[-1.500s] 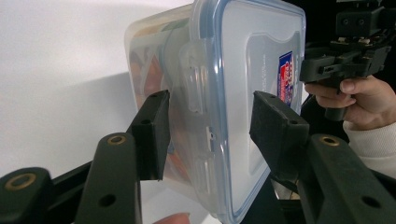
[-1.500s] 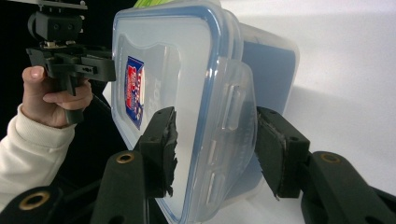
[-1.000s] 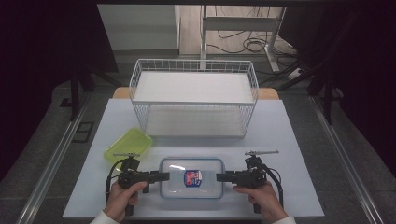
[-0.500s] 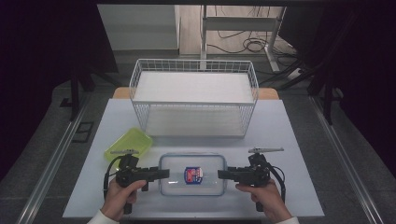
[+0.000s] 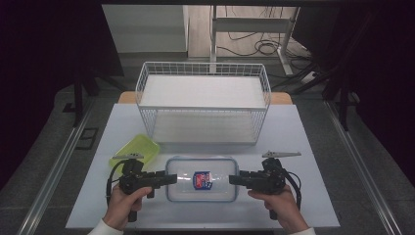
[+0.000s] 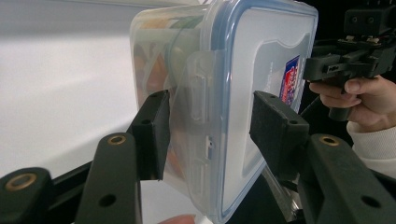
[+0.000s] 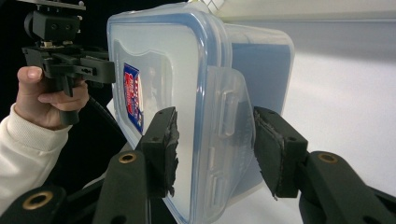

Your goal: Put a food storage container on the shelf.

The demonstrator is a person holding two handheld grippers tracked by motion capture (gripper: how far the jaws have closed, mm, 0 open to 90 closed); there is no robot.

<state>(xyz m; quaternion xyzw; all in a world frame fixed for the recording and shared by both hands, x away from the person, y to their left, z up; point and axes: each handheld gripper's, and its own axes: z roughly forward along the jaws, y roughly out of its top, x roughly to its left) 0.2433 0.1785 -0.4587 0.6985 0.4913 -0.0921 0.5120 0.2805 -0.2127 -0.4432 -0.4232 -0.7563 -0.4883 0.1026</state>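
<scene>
Both grippers, left and right, are clamped on opposite box ends; uneven lifting could let it slip from between the jaws.

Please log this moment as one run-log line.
left gripper: shut on lidded plastic container | right gripper: shut on opposite end | wire basket: behind | green lid: on table

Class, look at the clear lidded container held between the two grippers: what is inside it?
Through the clear container's side wall, orange and greenish shapes show, too blurred to name. From above, the lid and its label cover the contents.
</scene>
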